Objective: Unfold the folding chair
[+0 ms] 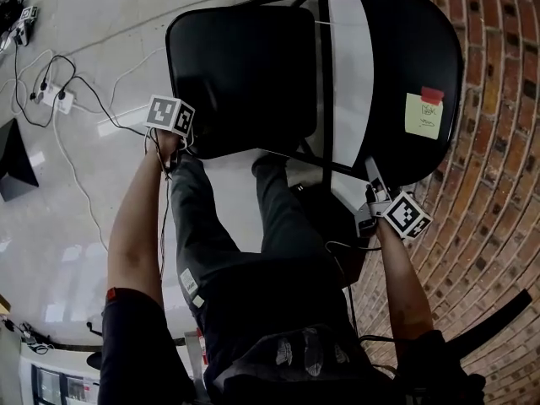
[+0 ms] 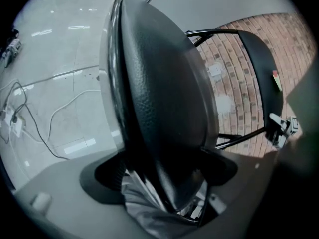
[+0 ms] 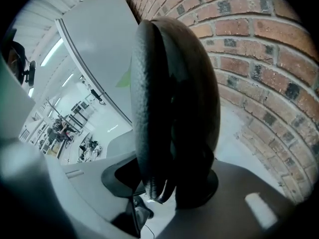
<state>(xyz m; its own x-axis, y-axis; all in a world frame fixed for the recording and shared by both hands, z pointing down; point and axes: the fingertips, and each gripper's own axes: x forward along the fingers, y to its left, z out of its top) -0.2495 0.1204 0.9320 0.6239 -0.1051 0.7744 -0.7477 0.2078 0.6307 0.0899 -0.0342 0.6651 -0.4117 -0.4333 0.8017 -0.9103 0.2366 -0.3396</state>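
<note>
The black folding chair stands half open below me in the head view. Its padded seat (image 1: 240,74) is on the left. The backrest (image 1: 413,57) on the right carries a yellow note (image 1: 423,115). A black frame tube (image 1: 323,83) runs between them. My left gripper (image 1: 173,153) is shut on the seat's near left edge; in the left gripper view the seat (image 2: 164,98) fills the jaws of the left gripper (image 2: 164,183). My right gripper (image 1: 371,194) is shut on the backrest's near rim, and the right gripper view shows that pad (image 3: 174,98) wedged in the right gripper (image 3: 169,183).
A curved brick wall (image 1: 498,142) stands close on the right behind the backrest. Cables and a white power strip (image 1: 55,95) lie on the pale floor at the left. The person's legs (image 1: 253,226) are directly under the chair's near edge.
</note>
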